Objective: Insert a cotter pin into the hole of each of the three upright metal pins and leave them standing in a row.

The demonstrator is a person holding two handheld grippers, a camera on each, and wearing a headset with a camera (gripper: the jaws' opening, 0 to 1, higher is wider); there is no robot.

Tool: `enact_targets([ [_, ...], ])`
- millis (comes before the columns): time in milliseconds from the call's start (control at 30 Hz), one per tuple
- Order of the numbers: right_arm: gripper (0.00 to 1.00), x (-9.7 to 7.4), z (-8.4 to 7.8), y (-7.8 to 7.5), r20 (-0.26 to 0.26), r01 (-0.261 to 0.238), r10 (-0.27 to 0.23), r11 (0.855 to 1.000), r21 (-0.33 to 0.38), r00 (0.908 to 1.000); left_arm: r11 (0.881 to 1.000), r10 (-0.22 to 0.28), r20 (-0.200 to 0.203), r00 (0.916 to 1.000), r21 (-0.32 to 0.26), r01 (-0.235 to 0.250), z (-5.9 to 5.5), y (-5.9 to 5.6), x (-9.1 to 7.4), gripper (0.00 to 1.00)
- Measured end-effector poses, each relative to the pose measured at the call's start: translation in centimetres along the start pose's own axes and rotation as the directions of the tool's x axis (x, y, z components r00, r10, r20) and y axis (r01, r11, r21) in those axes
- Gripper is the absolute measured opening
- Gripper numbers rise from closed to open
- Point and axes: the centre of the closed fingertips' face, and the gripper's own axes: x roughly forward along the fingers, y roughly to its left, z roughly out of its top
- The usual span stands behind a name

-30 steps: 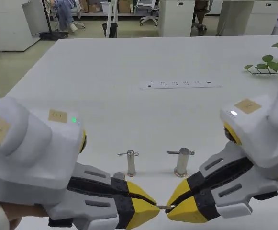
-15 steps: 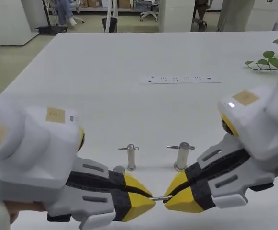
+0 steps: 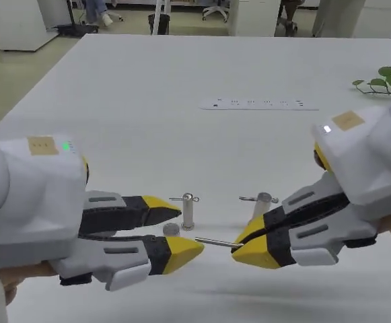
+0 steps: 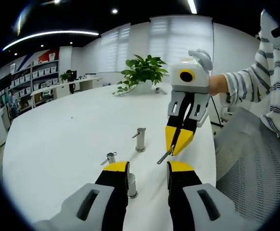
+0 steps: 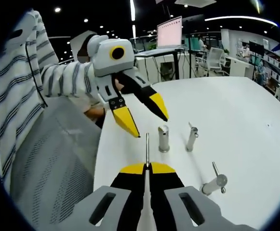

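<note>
- On bench (image 3: 114,101) I count 3 upright metal pins (image 3: 188,212); 2 carry cotter pins (image 3: 182,199)
- R gripper (image 3: 237,245) clenched on 3rd cotter pin (image 3: 215,241)
- L gripper (image 3: 191,230) released, bare pin (image 3: 171,230) between its jaws

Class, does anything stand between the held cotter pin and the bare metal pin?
Nothing visible does. The cotter pin in the right hand-held gripper points toward the bare metal pin; the open left hand-held gripper flanks it.
</note>
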Motion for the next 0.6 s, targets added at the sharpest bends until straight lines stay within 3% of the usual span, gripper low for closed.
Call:
enact_targets([
  [133,0.04,0.2,0.2,-0.4,0.006,0.014,-0.014,0.999,0.039,0.9999,0.998,0.067,0.010,0.9977,-0.014,-0.067,-0.7,1.6,0.1,0.34],
  [200,0.04,0.3,0.2,-0.5,0.001,0.021,-0.021,0.999,0.044,0.9998,0.997,0.068,0.015,0.9976,-0.043,-0.067,-1.2,1.8,0.2,0.36],
  [300,0.04,0.4,0.4,-0.9,-0.008,0.037,-0.037,0.998,0.044,0.9993,0.998,0.066,-0.016,0.9977,-0.024,-0.066,-2.3,2.1,0.5,0.36],
  [500,0.04,0.8,0.4,-1.4,-0.016,0.052,-0.051,0.997,0.051,0.9986,0.999,0.032,-0.040,0.9987,-0.033,-0.034,-4.4,2.3,1.3,0.33],
  [600,0.04,0.9,0.2,-1.5,-0.030,0.059,-0.058,0.997,0.049,0.9979,0.999,0.037,-0.059,0.9976,-0.010,-0.038,-4.9,2.5,1.5,0.32],
])
